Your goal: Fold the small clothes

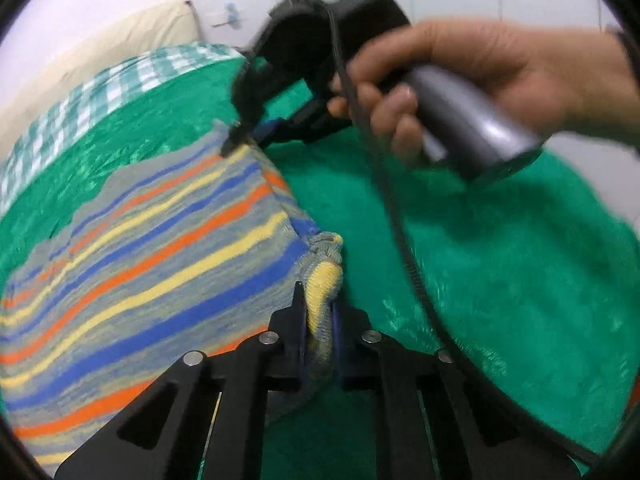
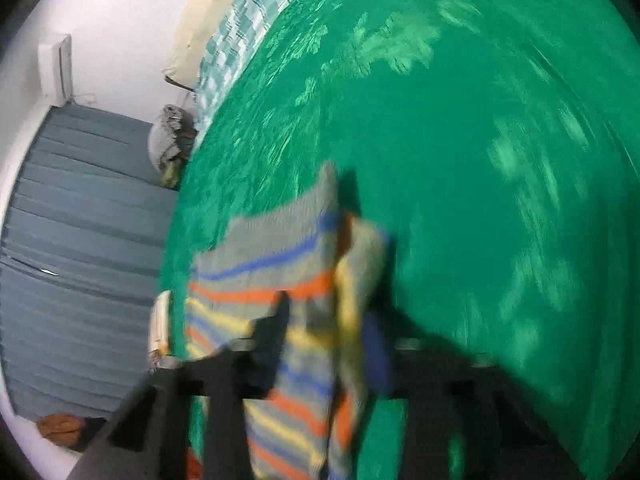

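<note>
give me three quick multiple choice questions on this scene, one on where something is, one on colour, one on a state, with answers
1. Where does the striped garment lie?
A. on the green blanket
B. on the floor
C. on a chair

2. Which stripe colours does the garment show?
A. red, black, white
B. orange, yellow, blue on grey
C. pink and purple

3. What is the left gripper doing?
A. open, away from the cloth
B. shut on the garment
C. holding a pillow

Answers:
1 A, the green blanket lies all around it.
2 B, those bands run across it.
3 B, cloth is pinched between its fingers; the right gripper grips another corner.
</note>
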Demonstrator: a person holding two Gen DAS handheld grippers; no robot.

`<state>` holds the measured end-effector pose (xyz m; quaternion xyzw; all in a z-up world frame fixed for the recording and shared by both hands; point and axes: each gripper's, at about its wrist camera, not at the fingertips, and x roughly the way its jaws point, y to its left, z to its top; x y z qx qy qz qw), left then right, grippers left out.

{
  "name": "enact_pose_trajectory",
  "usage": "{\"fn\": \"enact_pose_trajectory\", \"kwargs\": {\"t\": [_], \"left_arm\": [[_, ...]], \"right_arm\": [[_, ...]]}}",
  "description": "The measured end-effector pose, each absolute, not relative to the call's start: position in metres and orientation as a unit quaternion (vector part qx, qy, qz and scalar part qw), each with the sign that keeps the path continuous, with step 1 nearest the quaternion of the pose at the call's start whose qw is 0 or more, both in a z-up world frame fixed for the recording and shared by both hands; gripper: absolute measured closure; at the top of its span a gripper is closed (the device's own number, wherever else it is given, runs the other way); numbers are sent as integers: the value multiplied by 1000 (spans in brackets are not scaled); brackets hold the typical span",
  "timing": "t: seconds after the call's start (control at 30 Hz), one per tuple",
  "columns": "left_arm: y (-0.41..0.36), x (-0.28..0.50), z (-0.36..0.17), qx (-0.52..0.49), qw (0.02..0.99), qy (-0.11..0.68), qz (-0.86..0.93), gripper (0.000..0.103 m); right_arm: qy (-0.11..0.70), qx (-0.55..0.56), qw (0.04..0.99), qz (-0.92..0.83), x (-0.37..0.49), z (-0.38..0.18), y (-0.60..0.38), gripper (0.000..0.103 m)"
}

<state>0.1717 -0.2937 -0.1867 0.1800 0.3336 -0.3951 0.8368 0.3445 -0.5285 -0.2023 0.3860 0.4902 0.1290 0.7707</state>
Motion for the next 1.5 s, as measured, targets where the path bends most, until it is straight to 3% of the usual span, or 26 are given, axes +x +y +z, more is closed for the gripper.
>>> {"fn": "enact_pose_trajectory", "kwargs": {"t": [0.37, 0.57, 0.73, 0.83, 0.9, 0.97, 1.03, 1.13, 1.23, 1.3, 1.33, 1.43, 1.5], "left_arm": [[-109, 190, -133, -72, 890, 347, -286, 95], [-13, 211, -157, -144, 891, 382, -200, 95], [18, 212, -177, -166, 886, 401, -164, 95], [36, 216, -191, -182, 876, 426, -139, 83], [45, 215, -191, -191, 872, 432, -130, 73], [54, 211, -184, -198, 872, 429, -131, 50], [60, 205, -173, -192, 878, 416, -138, 39], [55, 203, -160, -171, 881, 409, -166, 33], [43, 214, -163, -139, 880, 423, -165, 34], [37, 226, -175, -121, 872, 451, -147, 52], [32, 229, -188, -109, 858, 482, -142, 70], [29, 223, -192, -83, 851, 497, -147, 67], [30, 219, -177, -63, 853, 495, -152, 58]], "right_arm": [[460, 276, 815, 218, 388, -108, -401, 93], [483, 235, 805, 253, 432, -122, -289, 93], [497, 210, 797, 271, 454, -140, -217, 93], [508, 199, 791, 277, 462, -155, -186, 91], [510, 217, 783, 283, 464, -165, -179, 82], [491, 246, 784, 288, 460, -166, -181, 69], [468, 267, 789, 294, 451, -158, -189, 69], [452, 238, 814, 277, 424, -140, -212, 69], [439, 133, 846, 272, 380, -119, -224, 69], [438, 77, 846, 295, 343, -117, -220, 69], [444, 61, 838, 313, 326, -122, -217, 69], [519, -5, 793, 318, 288, -176, -203, 69], [519, -22, 795, 313, 275, -187, -204, 69]]}}
